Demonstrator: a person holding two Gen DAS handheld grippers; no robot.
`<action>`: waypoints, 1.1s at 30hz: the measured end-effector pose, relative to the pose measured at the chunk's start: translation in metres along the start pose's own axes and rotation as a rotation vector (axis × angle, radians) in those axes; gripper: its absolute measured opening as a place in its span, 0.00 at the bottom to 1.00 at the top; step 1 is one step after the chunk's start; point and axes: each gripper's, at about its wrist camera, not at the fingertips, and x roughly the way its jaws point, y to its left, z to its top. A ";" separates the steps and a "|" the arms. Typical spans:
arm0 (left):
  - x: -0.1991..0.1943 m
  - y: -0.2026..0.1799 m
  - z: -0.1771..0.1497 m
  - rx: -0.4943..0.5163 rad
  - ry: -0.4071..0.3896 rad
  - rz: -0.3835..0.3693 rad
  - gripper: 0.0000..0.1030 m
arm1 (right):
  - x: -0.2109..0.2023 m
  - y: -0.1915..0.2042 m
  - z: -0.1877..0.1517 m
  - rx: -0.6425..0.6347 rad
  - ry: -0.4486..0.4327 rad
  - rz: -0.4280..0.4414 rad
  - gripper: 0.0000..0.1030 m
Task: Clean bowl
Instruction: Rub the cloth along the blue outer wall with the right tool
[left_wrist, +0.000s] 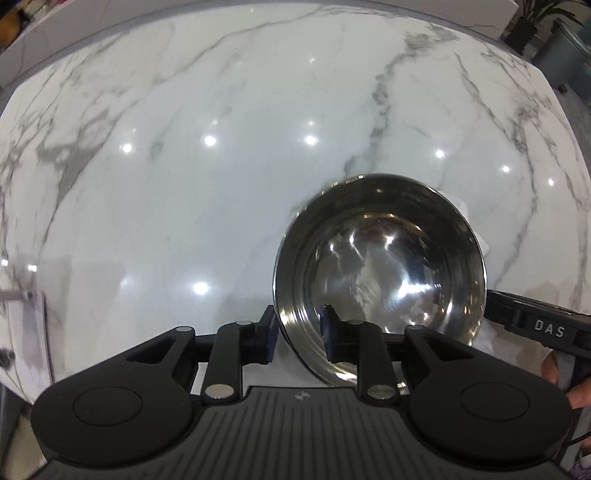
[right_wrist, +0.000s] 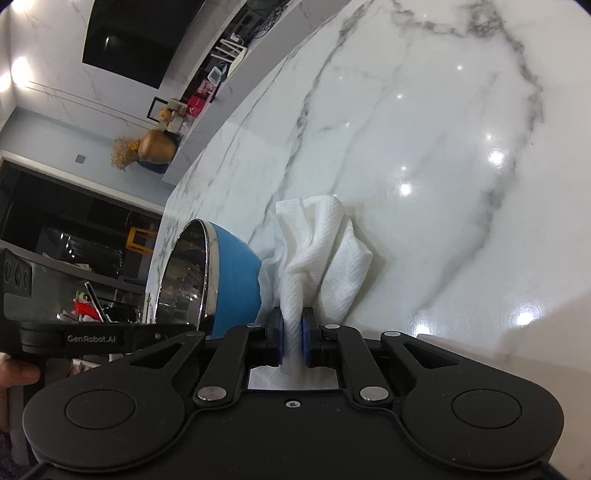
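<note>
A steel bowl (left_wrist: 380, 258) with a blue outside (right_wrist: 236, 280) is held tilted above the white marble table (left_wrist: 184, 184). My left gripper (left_wrist: 299, 336) is shut on the bowl's near rim, one finger outside the wall and one inside. My right gripper (right_wrist: 291, 338) is shut on a crumpled white paper towel (right_wrist: 321, 251), just right of the bowl's blue outside. The towel hangs toward the table and touches the bowl's underside. A bit of the towel (left_wrist: 465, 210) shows behind the bowl in the left wrist view.
The right gripper's black body (left_wrist: 535, 325) lies to the right of the bowl. The left gripper's body (right_wrist: 74, 332) sits left of the bowl. The table's far edge (right_wrist: 229, 122) borders a room with shelves and a gold vase (right_wrist: 157, 149).
</note>
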 end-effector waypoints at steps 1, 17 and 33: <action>-0.001 -0.001 -0.001 -0.003 0.003 -0.001 0.27 | 0.000 0.000 0.000 -0.001 0.000 -0.001 0.07; 0.001 -0.012 0.005 0.153 -0.037 0.118 0.13 | -0.024 0.011 0.010 -0.020 -0.055 0.070 0.09; 0.008 -0.020 0.021 0.218 -0.082 0.172 0.13 | -0.015 0.011 0.009 -0.022 -0.026 0.037 0.09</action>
